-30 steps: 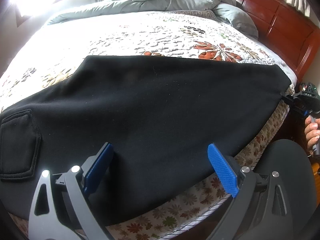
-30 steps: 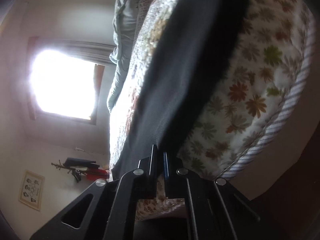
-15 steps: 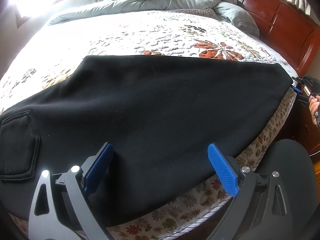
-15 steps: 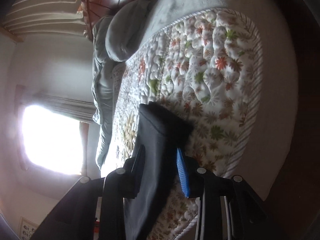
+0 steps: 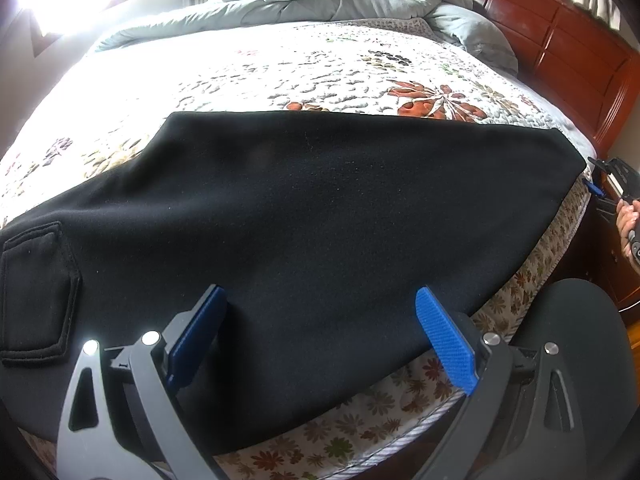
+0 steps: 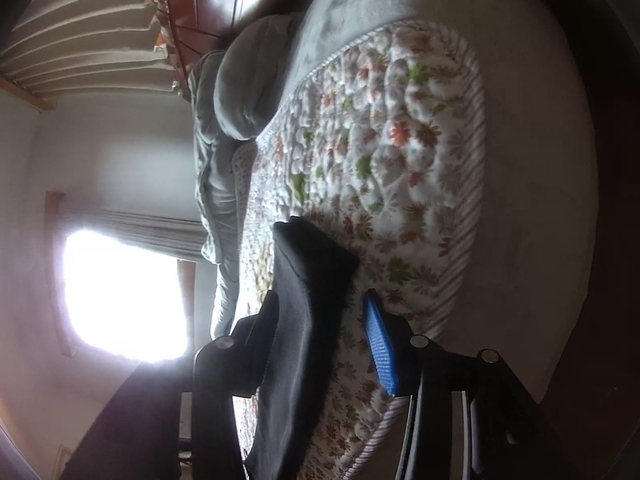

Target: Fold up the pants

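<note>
Along the bed's (image 5: 248, 80) near edge lie black pants (image 5: 320, 208); left hand-held gripper (image 5: 320, 336) spread wide above them, right hand-held gripper (image 6: 320, 344) opening, hem between unpressed.

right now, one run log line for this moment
pants: flat on quilt | left tongs: open above pants | right tongs: opening, pants end between pads, unpinched

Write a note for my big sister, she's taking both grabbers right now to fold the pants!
Left gripper: open, fingers over the black pants, gripping nothing.
Right gripper: fingers opening; the pants' end lies between them, unpinched.
Pants: spread flat along the near edge of the floral quilt, patch pocket at the left end.
Done: laid out.
Left: no crosswise fold shows yet.
</note>
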`<control>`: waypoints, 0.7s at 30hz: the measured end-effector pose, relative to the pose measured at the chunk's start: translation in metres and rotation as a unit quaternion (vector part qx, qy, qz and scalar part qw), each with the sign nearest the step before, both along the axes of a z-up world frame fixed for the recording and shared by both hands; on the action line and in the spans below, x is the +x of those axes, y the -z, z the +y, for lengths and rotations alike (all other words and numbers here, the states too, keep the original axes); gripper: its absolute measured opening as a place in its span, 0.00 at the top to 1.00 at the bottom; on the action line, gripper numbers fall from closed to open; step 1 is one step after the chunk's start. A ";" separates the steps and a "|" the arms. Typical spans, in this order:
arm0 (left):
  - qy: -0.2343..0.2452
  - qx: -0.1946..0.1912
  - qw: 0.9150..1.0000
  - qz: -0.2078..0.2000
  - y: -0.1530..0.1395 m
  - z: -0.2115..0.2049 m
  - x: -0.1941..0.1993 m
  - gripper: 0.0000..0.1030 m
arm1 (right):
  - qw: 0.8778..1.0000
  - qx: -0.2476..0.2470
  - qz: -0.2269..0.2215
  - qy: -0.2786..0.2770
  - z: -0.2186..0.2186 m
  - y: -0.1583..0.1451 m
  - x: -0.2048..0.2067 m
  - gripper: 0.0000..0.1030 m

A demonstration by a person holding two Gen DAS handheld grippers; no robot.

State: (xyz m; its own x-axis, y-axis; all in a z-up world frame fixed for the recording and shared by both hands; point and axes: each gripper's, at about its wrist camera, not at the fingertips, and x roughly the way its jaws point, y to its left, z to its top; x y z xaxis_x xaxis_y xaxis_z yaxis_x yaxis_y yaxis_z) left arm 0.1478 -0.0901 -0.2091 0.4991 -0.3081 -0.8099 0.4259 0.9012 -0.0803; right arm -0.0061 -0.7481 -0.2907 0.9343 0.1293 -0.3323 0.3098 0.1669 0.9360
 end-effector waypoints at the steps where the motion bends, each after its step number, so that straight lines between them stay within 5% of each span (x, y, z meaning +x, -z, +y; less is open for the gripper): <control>1: 0.000 0.000 1.000 0.000 0.000 0.000 0.000 0.08 | 1.000 0.002 -0.003 -0.004 0.001 0.000 0.005 0.56; 13: -0.001 0.000 1.000 -0.002 0.001 -0.001 -0.001 0.08 | 0.999 0.005 -0.034 -0.022 0.002 0.003 0.046 0.57; 21: 0.001 0.001 1.000 -0.003 0.002 -0.002 0.000 0.07 | 0.999 -0.031 -0.003 -0.035 0.001 -0.005 0.052 0.88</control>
